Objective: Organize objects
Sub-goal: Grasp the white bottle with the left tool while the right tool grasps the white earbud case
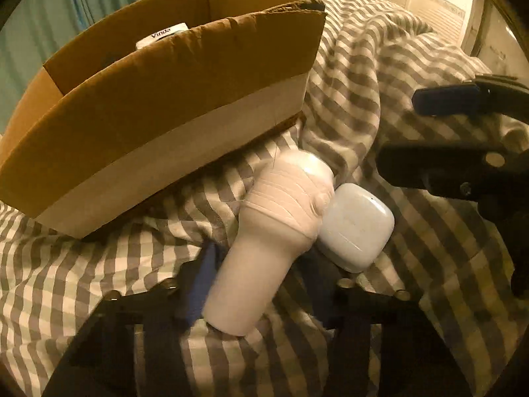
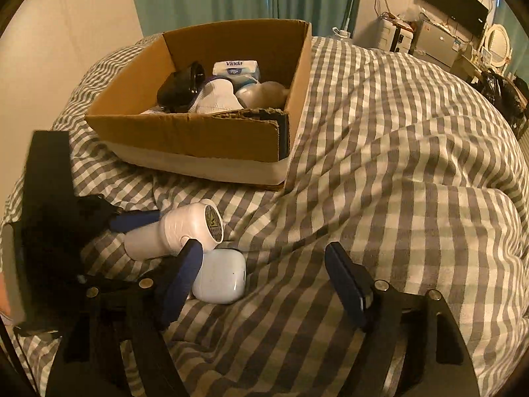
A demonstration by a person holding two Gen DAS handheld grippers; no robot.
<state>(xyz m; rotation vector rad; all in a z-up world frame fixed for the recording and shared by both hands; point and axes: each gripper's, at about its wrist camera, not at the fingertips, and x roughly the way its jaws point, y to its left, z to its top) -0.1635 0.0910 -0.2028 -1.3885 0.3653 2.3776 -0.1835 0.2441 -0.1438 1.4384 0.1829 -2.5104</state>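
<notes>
Left wrist view, left tool point(image 1: 261, 284) clamped on white shaver point(image 1: 264, 231) below box point(image 1: 185, 112) edge, right tool point(image 2: 264, 264) apart over bare quilt point(image 2: 396, 165).

One brand name is legible: "Vinda", printed in dark letters on a white tissue pack point(image 2: 235, 67) lying inside the cardboard box point(image 2: 198, 135), well ahead of the right gripper point(image 2: 263, 276). The same word shows on the pack's top edge in the left wrist view, ahead of the left gripper point(image 1: 261, 301). A yellow triangular warning sign sits on the dark round end label of the white lint shaver point(image 2: 178, 231), just ahead of the right gripper's left finger; its small print is unreadable.
</notes>
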